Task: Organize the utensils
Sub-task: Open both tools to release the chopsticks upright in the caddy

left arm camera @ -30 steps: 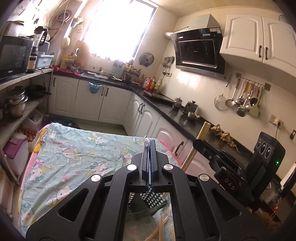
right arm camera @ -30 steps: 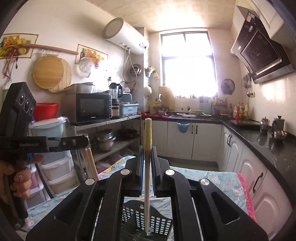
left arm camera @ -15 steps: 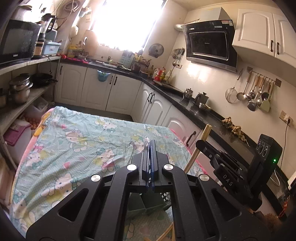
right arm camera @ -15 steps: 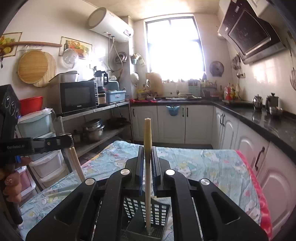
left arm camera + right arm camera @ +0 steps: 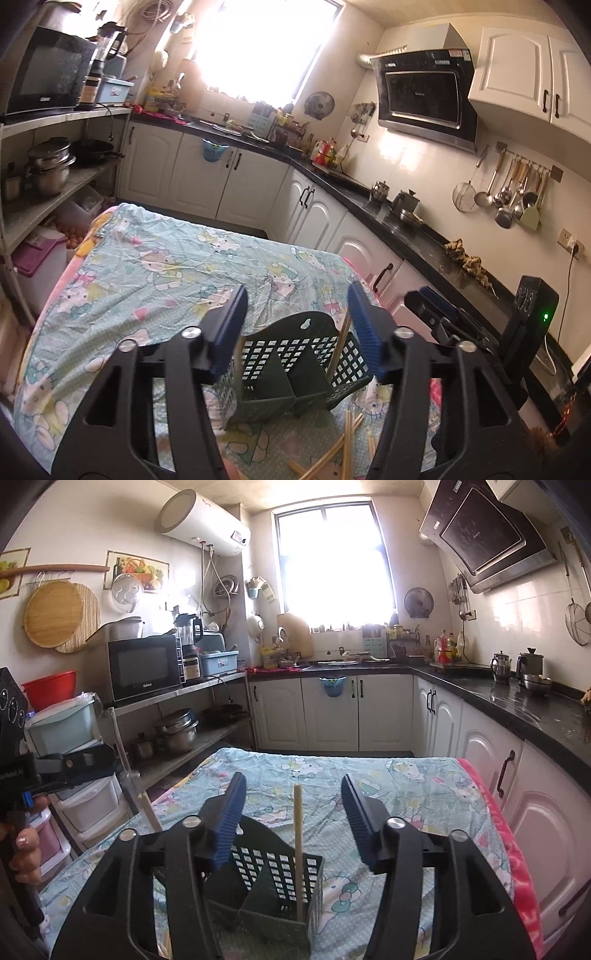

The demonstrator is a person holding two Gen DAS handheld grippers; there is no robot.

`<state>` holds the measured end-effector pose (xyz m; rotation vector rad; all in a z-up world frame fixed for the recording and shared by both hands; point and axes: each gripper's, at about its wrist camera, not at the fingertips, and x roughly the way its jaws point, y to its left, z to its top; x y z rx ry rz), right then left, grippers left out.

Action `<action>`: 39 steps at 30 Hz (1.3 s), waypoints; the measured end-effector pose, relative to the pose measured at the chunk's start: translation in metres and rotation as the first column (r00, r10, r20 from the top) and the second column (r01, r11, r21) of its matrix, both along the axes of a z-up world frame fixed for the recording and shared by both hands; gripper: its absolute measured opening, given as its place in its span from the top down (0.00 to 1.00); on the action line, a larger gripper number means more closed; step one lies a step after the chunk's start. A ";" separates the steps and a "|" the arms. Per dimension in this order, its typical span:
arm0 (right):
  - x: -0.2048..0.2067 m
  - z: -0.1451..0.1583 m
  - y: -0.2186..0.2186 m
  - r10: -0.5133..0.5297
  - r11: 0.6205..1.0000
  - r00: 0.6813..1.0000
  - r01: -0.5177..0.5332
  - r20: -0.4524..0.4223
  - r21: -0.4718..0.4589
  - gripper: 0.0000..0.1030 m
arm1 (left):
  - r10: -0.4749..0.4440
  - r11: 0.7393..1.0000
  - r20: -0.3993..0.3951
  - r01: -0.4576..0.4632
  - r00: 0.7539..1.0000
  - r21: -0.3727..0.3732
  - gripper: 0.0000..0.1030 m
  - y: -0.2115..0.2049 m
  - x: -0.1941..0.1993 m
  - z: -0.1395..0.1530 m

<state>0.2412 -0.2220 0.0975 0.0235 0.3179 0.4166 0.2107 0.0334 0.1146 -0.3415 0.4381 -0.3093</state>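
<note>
A dark green perforated utensil caddy (image 5: 291, 365) stands on the cartoon-print tablecloth (image 5: 155, 266); it also shows in the right wrist view (image 5: 273, 878). A wooden chopstick (image 5: 298, 849) stands upright in a caddy compartment, and another chopstick (image 5: 338, 350) leans in the caddy in the left wrist view. My left gripper (image 5: 297, 328) is open and empty just above the caddy. My right gripper (image 5: 293, 812) is open and empty above the caddy, its jaws either side of the upright chopstick without touching it. Several loose chopsticks (image 5: 343, 443) lie on the cloth in front of the caddy.
The other hand-held gripper shows at the right in the left wrist view (image 5: 480, 332) and at the left in the right wrist view (image 5: 44, 768). Black countertop (image 5: 388, 218) and white cabinets run along the right. Shelves with pots (image 5: 51, 170) and a microwave (image 5: 142, 670) stand at the left.
Both grippers have opened and let go of their chopsticks, which now stand in the caddy. Both views have tilted down toward the table.
</note>
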 end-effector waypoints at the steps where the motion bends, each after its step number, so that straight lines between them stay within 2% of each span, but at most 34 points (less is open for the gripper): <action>1: -0.003 0.001 -0.001 -0.001 1.000 1.000 0.001 0.000 -0.003 0.42 | 0.008 1.000 0.003 -0.008 1.000 -0.007 0.43 0.003 -0.004 0.001; 4: -0.010 0.002 -0.004 0.000 1.000 1.000 0.000 -0.010 -0.014 0.36 | 0.037 0.999 0.010 -0.037 0.999 -0.032 0.26 0.011 -0.015 0.003; 8: -0.023 0.002 -0.004 -0.002 0.999 1.000 0.002 -0.009 -0.053 0.32 | 0.070 0.996 0.016 -0.069 0.997 -0.055 0.11 0.020 -0.030 0.004; 17: -0.049 -0.002 -0.005 0.001 0.996 1.000 -0.001 0.003 -0.095 0.27 | 0.097 0.993 0.012 -0.096 0.995 -0.067 0.10 0.029 -0.062 -0.003; 22: -0.065 -0.003 -0.004 0.010 0.994 1.000 -0.010 0.003 -0.109 0.25 | 0.096 0.994 0.001 -0.096 0.995 -0.047 0.10 0.028 -0.079 -0.012; 39: -0.102 -0.021 -0.001 0.020 0.985 0.999 -0.026 -0.040 -0.169 0.22 | 0.027 0.999 -0.132 -0.031 0.991 -0.026 0.10 0.008 -0.108 -0.057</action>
